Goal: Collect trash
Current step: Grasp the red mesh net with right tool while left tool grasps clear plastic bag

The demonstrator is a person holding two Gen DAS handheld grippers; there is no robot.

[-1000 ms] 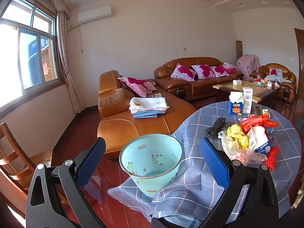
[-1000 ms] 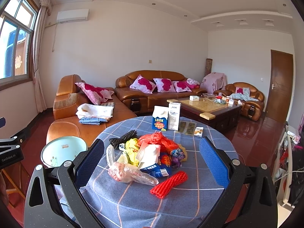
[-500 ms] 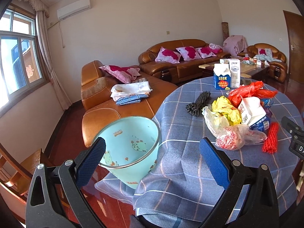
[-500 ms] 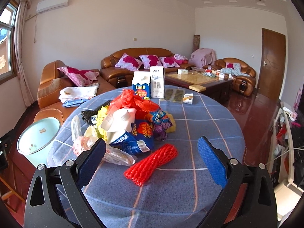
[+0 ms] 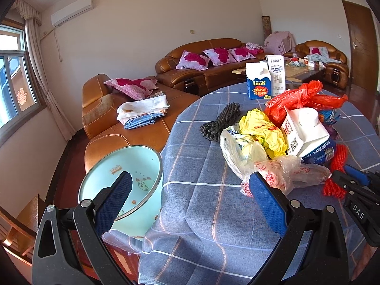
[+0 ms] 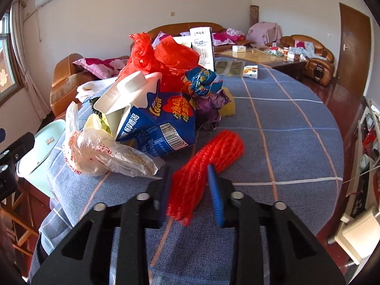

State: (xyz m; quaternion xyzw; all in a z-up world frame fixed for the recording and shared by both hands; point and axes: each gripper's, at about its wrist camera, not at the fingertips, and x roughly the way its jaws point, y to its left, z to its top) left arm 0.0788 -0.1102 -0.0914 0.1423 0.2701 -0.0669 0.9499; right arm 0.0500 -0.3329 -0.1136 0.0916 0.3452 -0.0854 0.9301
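Right gripper point(image 6: 190, 190) has closed in, fingers narrowed around red foam net point(image 6: 206, 161): soft, light, pinched near its end; left gripper point(image 5: 190, 204) wide, empty.

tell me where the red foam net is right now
In the right wrist view the red foam net lies on the blue checked tablecloth at the near right edge of the trash pile, just right of the blue milk carton, with the right gripper closed around its near end.
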